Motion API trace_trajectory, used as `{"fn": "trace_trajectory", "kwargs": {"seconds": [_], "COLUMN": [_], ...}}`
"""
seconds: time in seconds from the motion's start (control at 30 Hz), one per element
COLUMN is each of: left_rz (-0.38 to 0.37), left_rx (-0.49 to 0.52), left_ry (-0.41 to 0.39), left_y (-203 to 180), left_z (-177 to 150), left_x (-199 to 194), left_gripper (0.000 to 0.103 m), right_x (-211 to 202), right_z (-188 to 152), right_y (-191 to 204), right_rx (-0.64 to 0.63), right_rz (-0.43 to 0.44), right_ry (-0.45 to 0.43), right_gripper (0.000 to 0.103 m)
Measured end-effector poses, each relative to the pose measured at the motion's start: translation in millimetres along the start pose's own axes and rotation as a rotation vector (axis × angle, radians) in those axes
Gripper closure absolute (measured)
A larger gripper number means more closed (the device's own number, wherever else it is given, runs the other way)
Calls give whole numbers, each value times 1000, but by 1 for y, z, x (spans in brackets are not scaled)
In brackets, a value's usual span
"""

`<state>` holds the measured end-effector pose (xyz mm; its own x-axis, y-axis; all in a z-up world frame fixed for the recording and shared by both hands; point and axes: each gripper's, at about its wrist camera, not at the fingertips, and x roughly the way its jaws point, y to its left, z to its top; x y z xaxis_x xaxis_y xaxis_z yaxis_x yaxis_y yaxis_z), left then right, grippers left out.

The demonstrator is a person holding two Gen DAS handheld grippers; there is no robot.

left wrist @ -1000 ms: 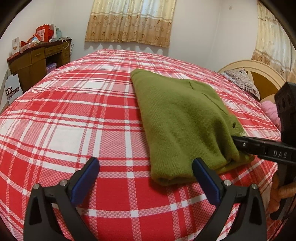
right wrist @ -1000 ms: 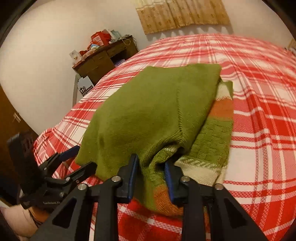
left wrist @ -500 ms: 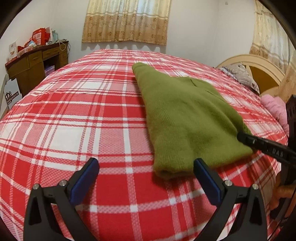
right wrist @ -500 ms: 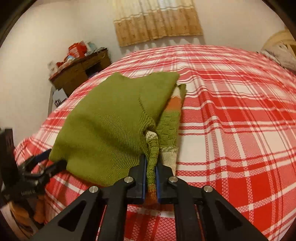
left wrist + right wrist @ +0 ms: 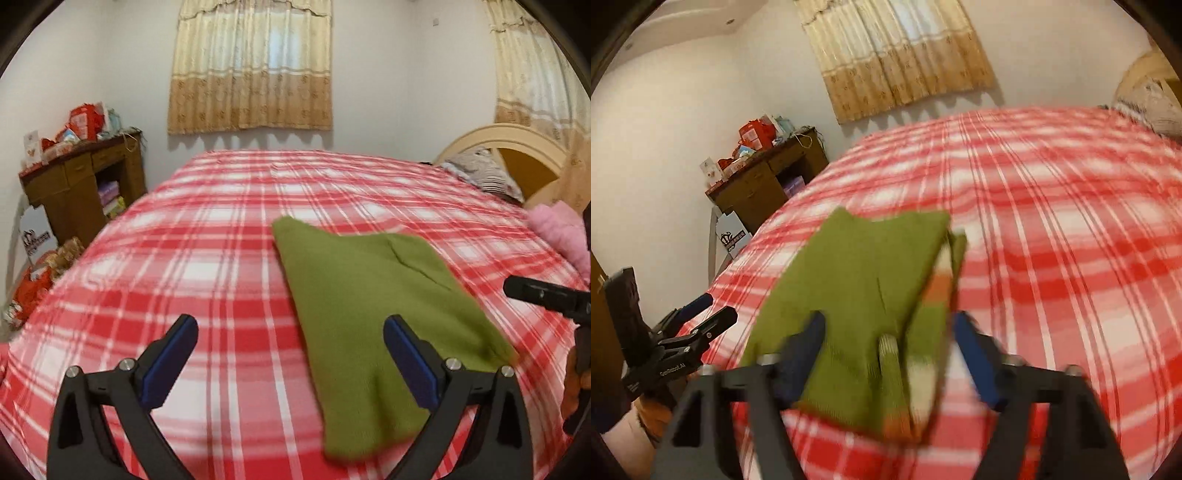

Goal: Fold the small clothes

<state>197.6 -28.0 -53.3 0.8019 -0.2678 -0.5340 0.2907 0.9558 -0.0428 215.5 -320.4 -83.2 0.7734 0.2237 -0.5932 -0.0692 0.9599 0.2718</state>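
A small olive-green knit sweater (image 5: 373, 310) lies folded on the red plaid bedspread (image 5: 207, 258). In the right wrist view the sweater (image 5: 864, 288) shows orange and cream stripes along its right edge. My left gripper (image 5: 291, 363) is open and empty, above the bed at the sweater's left near edge. My right gripper (image 5: 890, 354) is open, its jaws spread on either side of the sweater's near end, not holding it. The right gripper's finger also shows at the right of the left wrist view (image 5: 546, 295). The left gripper shows at the left of the right wrist view (image 5: 698, 314).
A wooden desk (image 5: 81, 181) with red boxes stands at the far left by the wall. Bags lie on the floor (image 5: 33, 280) beside the bed. A headboard (image 5: 517, 147), a pillow and a pink cloth (image 5: 561, 229) are at the right.
My right gripper, shut on the sweater's striped edge before, has opened and let it go. Both grippers have pulled back and up from the sweater.
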Motion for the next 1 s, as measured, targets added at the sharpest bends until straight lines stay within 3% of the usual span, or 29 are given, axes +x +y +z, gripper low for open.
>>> {"fn": "trace_trajectory", "kwargs": {"seconds": [0.07,0.13,0.2,0.23,0.3,0.37,0.5,0.57,0.67,0.77,0.87,1.0], "left_rz": [29,30,26,31,44,32,13,31,75,102,91,82], "left_rx": [2,-14,-34,-39,-31,-30,-47,-28,26,66,61,37], "left_ry": [17,30,46,68,108,133,169,204,195,180,191,175], "left_y": [-4,-6,-9,-12,-18,-22,-30,-39,-53,-56,-51,-44], "left_z": [9,13,12,10,3,-1,0,-3,-3,-4,-6,-12], "left_x": [20,34,48,59,70,76,81,88,88,83,77,62], "left_gripper": [1,1,1,1,1,1,0,0,0,0,0,0], "right_x": [29,58,83,91,94,90,104,107,111,107,88,47], "right_z": [14,19,19,16,16,18,15,18,23,21,13,-5], "right_y": [0,-3,-6,-7,0,1,-23,-27,-39,-59,-66,-35], "right_rx": [-10,-15,-29,-49,-127,-147,-79,-76,-23,88,172,57], "right_rz": [-36,-38,-81,-75,-146,-207,-221,-229,-219,-200,-140,-239], "right_ry": [35,85,135,145,130,98,96,89,83,78,84,37], "right_gripper": [29,41,66,69,89,95,96,96,95,67,66,66]}}
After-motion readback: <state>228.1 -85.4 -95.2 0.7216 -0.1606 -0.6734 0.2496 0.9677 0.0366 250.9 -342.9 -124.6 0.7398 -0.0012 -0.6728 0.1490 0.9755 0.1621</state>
